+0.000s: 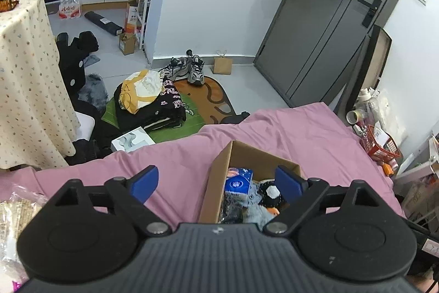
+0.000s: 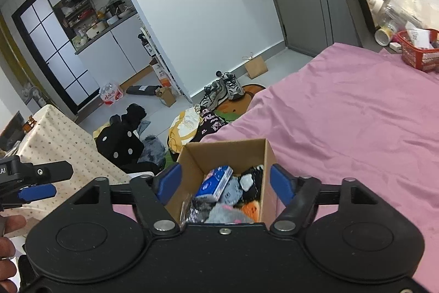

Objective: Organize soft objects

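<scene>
The cardboard box is sitting on the pink bedsheet, its long axis running away from both cameras. Inside it are lying a blue tissue pack, grey fluffy items and a black-and-white plush. The right claw is hovering directly above the box, jaws spread wide to straddle it, gripping nothing. The left claw is hanging open and empty too, with the box lying toward its right finger. The right claw seems nearer. Clothes are lying piled on the floor beyond.
</scene>
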Action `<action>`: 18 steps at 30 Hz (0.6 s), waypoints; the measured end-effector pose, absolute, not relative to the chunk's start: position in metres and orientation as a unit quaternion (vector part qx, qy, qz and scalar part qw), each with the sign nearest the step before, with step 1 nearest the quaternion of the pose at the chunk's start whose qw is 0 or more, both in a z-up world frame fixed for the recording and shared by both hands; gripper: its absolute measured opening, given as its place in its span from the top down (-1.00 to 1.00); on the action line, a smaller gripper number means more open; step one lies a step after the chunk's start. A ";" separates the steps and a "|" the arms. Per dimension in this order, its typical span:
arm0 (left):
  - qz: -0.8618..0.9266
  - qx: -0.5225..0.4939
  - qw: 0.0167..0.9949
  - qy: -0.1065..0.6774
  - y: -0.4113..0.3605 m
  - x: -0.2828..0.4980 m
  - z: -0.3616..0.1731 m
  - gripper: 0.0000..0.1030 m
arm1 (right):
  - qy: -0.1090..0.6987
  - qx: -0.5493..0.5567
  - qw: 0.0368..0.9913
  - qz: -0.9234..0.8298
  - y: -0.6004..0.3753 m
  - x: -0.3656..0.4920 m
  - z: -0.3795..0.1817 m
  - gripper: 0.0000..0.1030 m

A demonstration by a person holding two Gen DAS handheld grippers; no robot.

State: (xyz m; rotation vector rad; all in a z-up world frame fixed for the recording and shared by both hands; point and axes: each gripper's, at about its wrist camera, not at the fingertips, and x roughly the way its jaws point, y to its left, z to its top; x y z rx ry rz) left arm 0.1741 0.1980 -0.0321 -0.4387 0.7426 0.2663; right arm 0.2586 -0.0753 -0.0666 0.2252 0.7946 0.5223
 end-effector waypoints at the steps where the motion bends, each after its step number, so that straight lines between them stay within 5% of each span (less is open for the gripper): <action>1: 0.126 -0.209 0.901 0.360 0.196 0.170 -0.030 -0.78 | 0.380 0.108 0.884 0.250 -0.077 0.256 -0.065 -0.48; 13: 0.111 -0.167 0.904 0.379 0.169 0.130 -0.016 -0.95 | 0.366 0.100 0.895 0.236 -0.102 0.211 -0.030 -0.95; 18: 0.108 -0.155 0.904 0.383 0.158 0.116 -0.009 -0.99 | 0.363 0.099 0.896 0.233 -0.115 0.195 -0.012 -1.00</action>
